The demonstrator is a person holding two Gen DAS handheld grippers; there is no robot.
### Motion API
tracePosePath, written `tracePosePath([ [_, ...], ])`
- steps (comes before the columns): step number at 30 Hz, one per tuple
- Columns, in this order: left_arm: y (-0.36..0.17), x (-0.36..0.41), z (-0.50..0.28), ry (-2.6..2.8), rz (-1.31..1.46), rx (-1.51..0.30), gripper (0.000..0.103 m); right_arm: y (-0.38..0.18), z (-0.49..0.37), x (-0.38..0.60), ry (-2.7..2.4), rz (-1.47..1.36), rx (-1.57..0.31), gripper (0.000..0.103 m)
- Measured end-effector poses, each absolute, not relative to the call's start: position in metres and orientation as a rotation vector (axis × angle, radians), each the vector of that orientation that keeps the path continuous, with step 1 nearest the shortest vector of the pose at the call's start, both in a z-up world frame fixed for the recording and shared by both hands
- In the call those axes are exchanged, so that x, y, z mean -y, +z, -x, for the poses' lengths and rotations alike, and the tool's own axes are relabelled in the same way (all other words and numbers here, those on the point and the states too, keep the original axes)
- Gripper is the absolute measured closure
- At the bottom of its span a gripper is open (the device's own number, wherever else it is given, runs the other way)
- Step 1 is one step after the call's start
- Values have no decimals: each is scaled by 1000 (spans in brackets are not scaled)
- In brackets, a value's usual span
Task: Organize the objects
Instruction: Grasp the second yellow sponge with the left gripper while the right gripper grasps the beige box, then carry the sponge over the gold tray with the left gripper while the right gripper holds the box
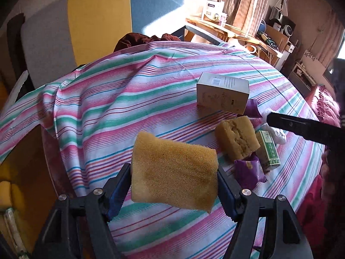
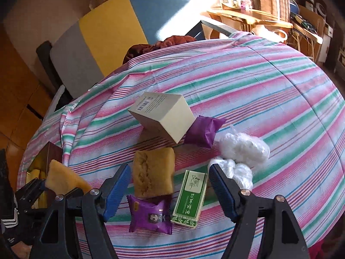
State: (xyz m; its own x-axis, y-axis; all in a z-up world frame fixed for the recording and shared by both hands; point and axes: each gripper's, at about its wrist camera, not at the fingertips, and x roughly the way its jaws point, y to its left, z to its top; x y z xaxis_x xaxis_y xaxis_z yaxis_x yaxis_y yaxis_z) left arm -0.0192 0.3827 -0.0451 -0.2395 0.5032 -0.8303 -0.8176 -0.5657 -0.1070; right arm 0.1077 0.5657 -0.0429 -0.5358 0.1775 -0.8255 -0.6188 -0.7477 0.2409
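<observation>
Left hand-held gripper point(image 1: 174, 185): pads pinch a yellow sponge point(image 1: 172, 170), lifted clear of the striped cloth point(image 1: 129, 99) covering the counter; right hand-held gripper point(image 2: 170, 185): jaws spread, nothing between the pads, hovering above a second sponge point(image 2: 153, 177), a purple packet point(image 2: 149, 214) and a green box point(image 2: 189, 198); beyond these lie a beige carton point(image 2: 163, 116), another purple packet point(image 2: 202, 133) and white plastic wrap point(image 2: 243, 146), all grouped close together on the cloth.

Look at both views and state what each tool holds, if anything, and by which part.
The left tool grips a yellow sponge by its two opposite side edges, lifted off the striped cloth. The right tool holds nothing; its jaws stand open.
</observation>
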Motion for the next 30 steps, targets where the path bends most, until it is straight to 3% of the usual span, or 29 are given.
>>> tracePosePath([
  [13,-27,-331,7,1919,1087,-329,29,-31,14,-577,2335,1575,38,19],
  [20,-22,-311,10,1921,1118,-263,28,-71,56,-579,2200,1864,217,19],
  [21,-22,-309,10,1923,1119,-257,28,-77,59,-579,2177,1880,228,20],
  [22,-22,-306,10,1926,1122,-253,28,-83,61,-580,2158,1888,223,34],
  [25,-22,-297,10,1940,1131,-229,29,-86,62,-576,2145,1830,212,53],
  [30,-18,-279,12,1977,1129,-198,29,-50,54,-554,2251,1644,183,53],
])
